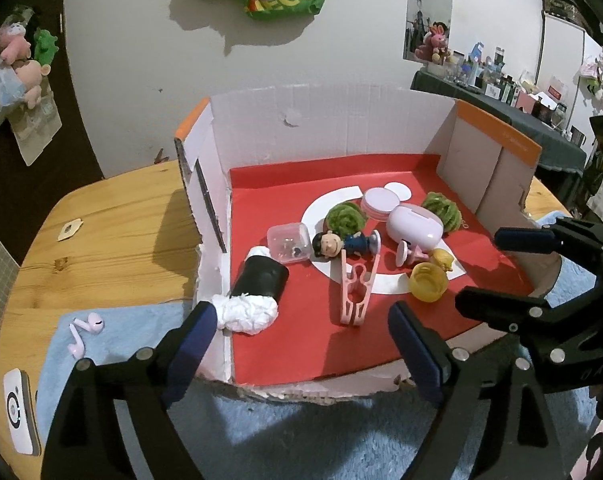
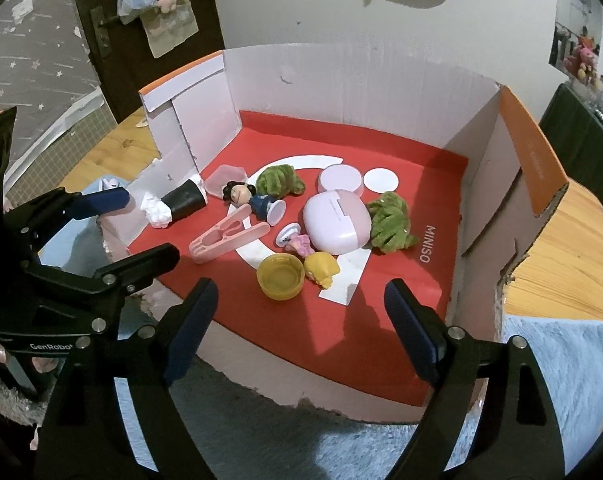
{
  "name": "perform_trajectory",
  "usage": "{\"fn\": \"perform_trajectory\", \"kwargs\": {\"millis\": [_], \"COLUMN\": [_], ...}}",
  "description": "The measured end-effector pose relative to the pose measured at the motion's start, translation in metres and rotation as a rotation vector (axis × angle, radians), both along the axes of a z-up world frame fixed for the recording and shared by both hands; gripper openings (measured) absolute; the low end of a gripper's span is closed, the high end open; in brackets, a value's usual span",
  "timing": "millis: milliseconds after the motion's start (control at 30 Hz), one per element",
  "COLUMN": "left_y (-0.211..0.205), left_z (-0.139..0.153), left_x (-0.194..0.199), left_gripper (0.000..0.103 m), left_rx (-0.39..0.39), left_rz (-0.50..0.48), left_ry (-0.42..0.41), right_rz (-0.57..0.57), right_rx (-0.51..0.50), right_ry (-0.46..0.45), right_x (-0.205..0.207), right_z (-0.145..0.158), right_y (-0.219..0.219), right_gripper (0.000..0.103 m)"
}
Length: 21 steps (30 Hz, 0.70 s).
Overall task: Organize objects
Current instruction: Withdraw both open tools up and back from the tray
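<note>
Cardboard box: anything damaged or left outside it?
Yes. The cardboard box has a torn, ragged front edge. Two pink earbuds lie outside it on the blue towel, while their likely case sits inside.

Red box floor – pink clip, yellow cap.

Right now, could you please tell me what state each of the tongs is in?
Left tongs: open, holding nothing, poised over the box's near edge.
Right tongs: open, holding nothing, also over that near edge.
</note>
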<state>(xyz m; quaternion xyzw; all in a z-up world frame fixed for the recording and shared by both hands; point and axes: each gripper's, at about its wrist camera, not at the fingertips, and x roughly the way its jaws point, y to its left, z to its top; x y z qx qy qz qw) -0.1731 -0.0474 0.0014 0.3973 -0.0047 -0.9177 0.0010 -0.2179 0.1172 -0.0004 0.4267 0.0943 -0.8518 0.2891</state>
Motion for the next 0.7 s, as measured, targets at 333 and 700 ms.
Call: {"fn": "perform_trajectory", "kwargs": {"millis": [333,700], "left_y": [0.004,0.004], "left_z": [0.004,0.007], "left_x": [0.01,0.018], "left_gripper": [0.1,0.103], "left_rx": [-0.011,-0.02], "left_rz": [0.002,0.023], "left_ry": [0.027,0.04], "right_rz": [-0.02,-0.052], "right_rx": [-0.016,-0.032], "right_ry": [0.02,0.033], "right_x": [0.01,0.018], "right_z": [0.006,0.007], "right_y": [0.007,0.012], "right_gripper": [0.085,0.086]}}
